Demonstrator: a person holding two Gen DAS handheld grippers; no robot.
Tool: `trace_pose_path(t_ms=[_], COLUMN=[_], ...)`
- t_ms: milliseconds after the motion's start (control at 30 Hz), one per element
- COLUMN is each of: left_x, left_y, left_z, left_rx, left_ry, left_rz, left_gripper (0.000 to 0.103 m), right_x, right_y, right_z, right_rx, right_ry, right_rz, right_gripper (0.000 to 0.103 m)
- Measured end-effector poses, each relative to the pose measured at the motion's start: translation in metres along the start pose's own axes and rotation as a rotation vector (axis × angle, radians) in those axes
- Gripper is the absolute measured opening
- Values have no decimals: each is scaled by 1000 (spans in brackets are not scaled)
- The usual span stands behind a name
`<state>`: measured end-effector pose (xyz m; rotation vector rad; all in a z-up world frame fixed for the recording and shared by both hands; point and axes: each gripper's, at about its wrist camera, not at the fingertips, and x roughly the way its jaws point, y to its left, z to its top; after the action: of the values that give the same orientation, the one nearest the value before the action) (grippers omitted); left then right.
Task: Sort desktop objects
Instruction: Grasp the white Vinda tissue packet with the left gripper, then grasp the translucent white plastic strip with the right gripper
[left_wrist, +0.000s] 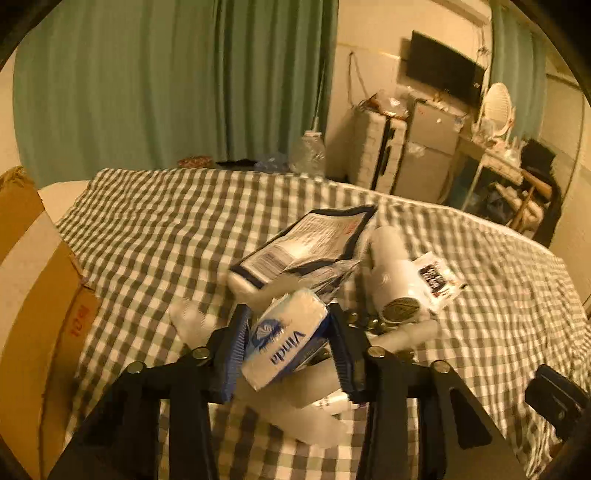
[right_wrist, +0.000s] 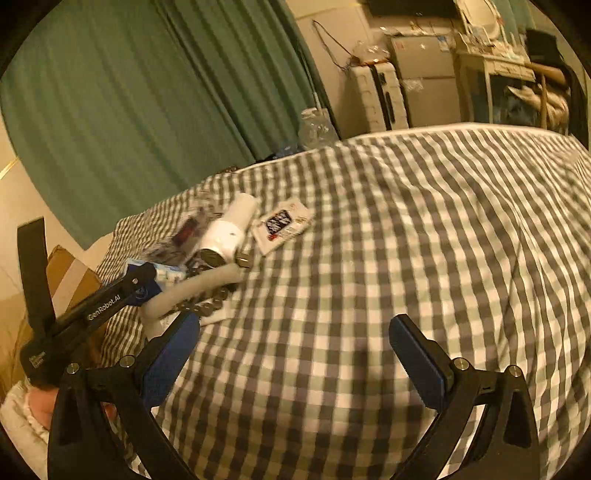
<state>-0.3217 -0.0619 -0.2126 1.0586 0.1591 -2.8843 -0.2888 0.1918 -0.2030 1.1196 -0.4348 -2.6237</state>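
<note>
My left gripper (left_wrist: 288, 325) is shut on a white and blue Vinda tissue pack (left_wrist: 282, 341), held above a heap of objects on the checked cloth. In the heap lie a dark-edged foil pouch (left_wrist: 306, 242), a white hair dryer (left_wrist: 395, 278), a small white sachet (left_wrist: 439, 278) and several white tubes (left_wrist: 192, 321). My right gripper (right_wrist: 293, 338) is open and empty over bare checked cloth, right of the heap. The right wrist view shows the left gripper (right_wrist: 144, 280), the hair dryer (right_wrist: 227, 232) and the sachet (right_wrist: 282, 223).
A cardboard box (left_wrist: 33, 295) stands at the left edge of the checked surface (left_wrist: 166, 229). Green curtains (left_wrist: 166, 81) hang behind. A plastic bottle (left_wrist: 308, 151), a suitcase (left_wrist: 380, 147) and cluttered furniture stand beyond the far edge.
</note>
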Motion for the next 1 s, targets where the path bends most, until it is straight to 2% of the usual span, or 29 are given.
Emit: trace_pose_path(t_ms=[33,200,300,400,467,533,600,633,700,833,933,967,1000], left_x=[-3,-45,-78,-95,-97,-94,-92,-90,-85,-81,-81,-81,-82], left_y=[0,5,25,51,70,86,85,83,82,84,86,86,87], left_z=[-1,-14,-35,-59,-76,-85,-80,-77,-78,-85,-84,-85,-85], left_rx=[0,1,-4,-46,-105,-168,-140,-99,-85,-97,-115,-115,-113], left_ry=[-5,-27,-35,-42,-38,-12,-24,-42,-57,-87,-91,-94,-103], left_rz=[-1,-16,2,2,18,-22,-24,-9,-14,-39,-51,-52,-46], left_gripper=[28,27,27,27,27,27,27,27,27,27,27,27,27], right_x=[-2,-12,-11,-4,6,20,35,45,56,66,78,81,81], right_y=[0,12,34,63,82,98,106,107,102,105,103,103,104], right_z=[0,2,-2,-9,-15,-24,-29,-32,-37,-33,-24,-22,-21], right_rx=[1,-28,-61,-86,-86,-77,-57,-28,39,45,78,86,61], right_ry=[-5,-18,10,47,77,101,125,147,167,122,129,133,139], right_rz=[1,18,40,49,48,40,-7,-30,-58,-95,-88,-103,-135], right_gripper=[103,103,103,103,102,101,93,90,81,81,81,72,51])
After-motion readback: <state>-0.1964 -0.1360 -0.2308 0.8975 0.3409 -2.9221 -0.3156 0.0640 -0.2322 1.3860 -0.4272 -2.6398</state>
